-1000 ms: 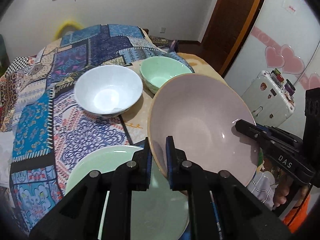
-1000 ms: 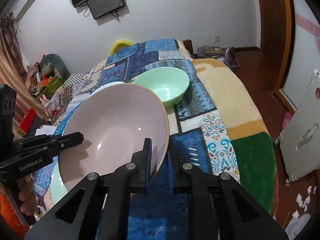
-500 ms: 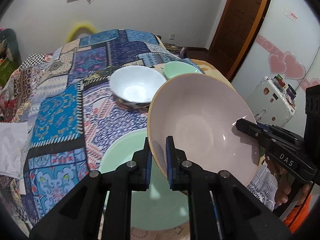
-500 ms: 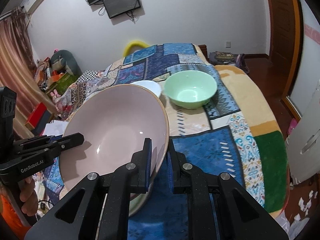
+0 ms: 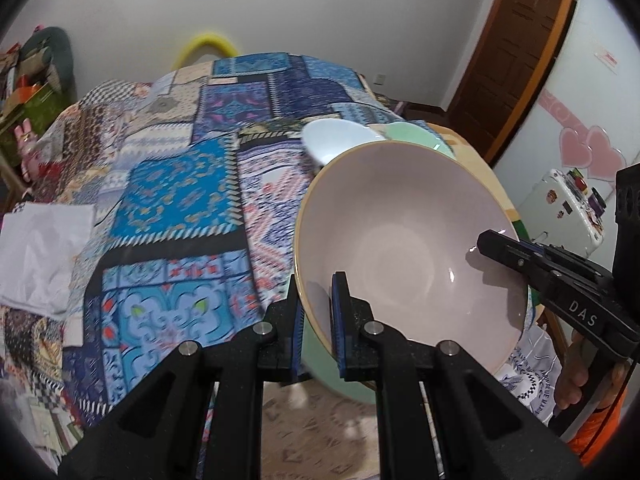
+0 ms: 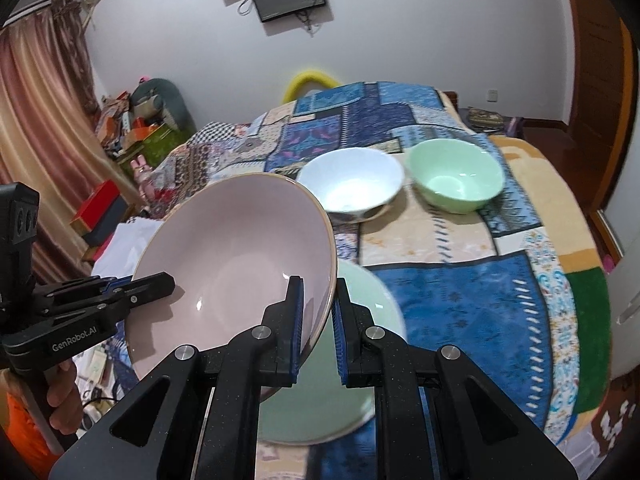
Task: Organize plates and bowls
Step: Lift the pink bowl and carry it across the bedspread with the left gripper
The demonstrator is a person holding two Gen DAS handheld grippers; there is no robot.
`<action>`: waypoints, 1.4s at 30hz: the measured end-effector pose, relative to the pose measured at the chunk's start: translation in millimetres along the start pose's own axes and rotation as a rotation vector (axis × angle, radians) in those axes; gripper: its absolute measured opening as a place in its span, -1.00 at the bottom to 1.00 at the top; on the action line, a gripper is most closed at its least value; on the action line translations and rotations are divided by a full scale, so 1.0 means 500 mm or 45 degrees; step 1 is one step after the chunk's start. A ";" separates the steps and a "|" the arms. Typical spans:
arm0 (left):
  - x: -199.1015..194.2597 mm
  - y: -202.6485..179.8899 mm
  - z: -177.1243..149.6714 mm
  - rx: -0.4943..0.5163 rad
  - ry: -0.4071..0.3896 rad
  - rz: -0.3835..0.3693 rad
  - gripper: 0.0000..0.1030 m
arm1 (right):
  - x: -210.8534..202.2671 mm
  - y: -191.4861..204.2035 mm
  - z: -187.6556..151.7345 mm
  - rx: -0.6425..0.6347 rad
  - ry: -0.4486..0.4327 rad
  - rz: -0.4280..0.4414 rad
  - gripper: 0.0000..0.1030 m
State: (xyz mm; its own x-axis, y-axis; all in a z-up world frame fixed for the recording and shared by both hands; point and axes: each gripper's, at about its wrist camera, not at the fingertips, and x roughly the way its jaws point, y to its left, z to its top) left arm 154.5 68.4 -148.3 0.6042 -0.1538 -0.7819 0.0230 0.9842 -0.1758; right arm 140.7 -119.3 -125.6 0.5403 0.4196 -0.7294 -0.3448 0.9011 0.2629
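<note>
I am lifting the pink bowl (image 5: 408, 240) higher, away from the green plate (image 6: 360, 340) on the bed (image 6: 460, 280); my left fingers (image 5: 316, 312) and right fingers (image 6: 318, 320) are each clamping its rim, holding it tilted near the white bowl (image 6: 352, 184) and green bowl (image 6: 456, 176)

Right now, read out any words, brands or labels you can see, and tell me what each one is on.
"DAS" – on the body of the right hand-held gripper, seen from the left wrist.
"GenRobot.AI" – on the body of the left hand-held gripper, seen from the right wrist.
Red print on the small white wall sign – too small to read.
Stickers on the white suitcase – too blurred to read.
</note>
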 end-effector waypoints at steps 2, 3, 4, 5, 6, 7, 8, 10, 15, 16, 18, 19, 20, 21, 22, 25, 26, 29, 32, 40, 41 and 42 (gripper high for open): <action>-0.007 0.023 -0.010 -0.028 0.003 0.013 -0.77 | 0.012 0.017 -0.003 -0.010 0.012 0.022 -0.75; -0.010 0.033 -0.014 -0.039 0.004 0.020 -0.77 | 0.017 0.026 -0.004 -0.015 0.018 0.033 -0.75; -0.014 0.043 -0.020 -0.048 0.003 0.029 -0.77 | 0.019 0.033 -0.005 -0.022 0.022 0.039 -0.75; -0.017 0.051 -0.024 -0.053 0.002 0.035 -0.77 | 0.024 0.042 -0.006 -0.034 0.028 0.045 -0.75; -0.021 0.058 -0.027 -0.058 0.002 0.044 -0.77 | 0.029 0.051 -0.008 -0.045 0.032 0.051 -0.75; -0.025 0.066 -0.031 -0.062 0.001 0.053 -0.77 | 0.032 0.059 -0.009 -0.054 0.037 0.056 -0.75; -0.029 0.075 -0.036 -0.070 -0.001 0.061 -0.77 | 0.036 0.066 -0.010 -0.062 0.043 0.063 -0.75; -0.036 0.092 -0.043 -0.086 -0.003 0.071 -0.77 | 0.045 0.079 -0.011 -0.075 0.054 0.079 -0.75; -0.048 0.130 -0.061 -0.129 0.001 0.094 -0.77 | 0.061 0.114 -0.015 -0.102 0.074 0.105 -0.75; -0.050 0.138 -0.065 -0.140 0.005 0.093 -0.77 | 0.064 0.121 -0.016 -0.107 0.078 0.110 -0.75; -0.051 0.150 -0.070 -0.153 0.009 0.100 -0.77 | 0.070 0.133 -0.017 -0.113 0.084 0.120 -0.74; -0.052 0.159 -0.075 -0.161 0.011 0.104 -0.77 | 0.073 0.140 -0.018 -0.117 0.087 0.124 -0.74; -0.052 0.164 -0.077 -0.166 0.013 0.106 -0.77 | 0.076 0.147 -0.019 -0.124 0.091 0.128 -0.74; -0.053 0.170 -0.080 -0.174 0.015 0.109 -0.77 | 0.080 0.152 -0.020 -0.129 0.096 0.130 -0.74; -0.053 0.180 -0.085 -0.185 0.018 0.113 -0.77 | 0.084 0.158 -0.021 -0.134 0.103 0.134 -0.74; -0.053 0.198 -0.095 -0.209 0.025 0.126 -0.77 | 0.099 0.176 -0.025 -0.155 0.126 0.143 -0.74; -0.052 0.205 -0.099 -0.218 0.029 0.131 -0.77 | 0.104 0.181 -0.026 -0.163 0.134 0.146 -0.74; -0.049 0.224 -0.108 -0.240 0.042 0.141 -0.77 | 0.121 0.193 -0.030 -0.179 0.158 0.155 -0.74; -0.046 0.237 -0.116 -0.252 0.050 0.154 -0.77 | 0.139 0.202 -0.036 -0.187 0.184 0.165 -0.74; -0.007 0.283 -0.145 -0.306 0.119 0.167 -0.77 | 0.190 0.221 -0.055 -0.212 0.271 0.175 -0.74; -0.004 0.286 -0.148 -0.310 0.125 0.167 -0.77 | 0.195 0.221 -0.058 -0.216 0.281 0.175 -0.74; 0.001 0.291 -0.152 -0.318 0.136 0.166 -0.77 | 0.202 0.223 -0.062 -0.221 0.295 0.173 -0.74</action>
State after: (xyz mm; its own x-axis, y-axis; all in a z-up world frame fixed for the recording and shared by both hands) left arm 97.9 204.7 -219.7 0.5015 -0.0487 -0.8638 -0.2538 0.9462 -0.2007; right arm 133.3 20.1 -189.7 0.2983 0.4807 -0.8246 -0.5386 0.7980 0.2703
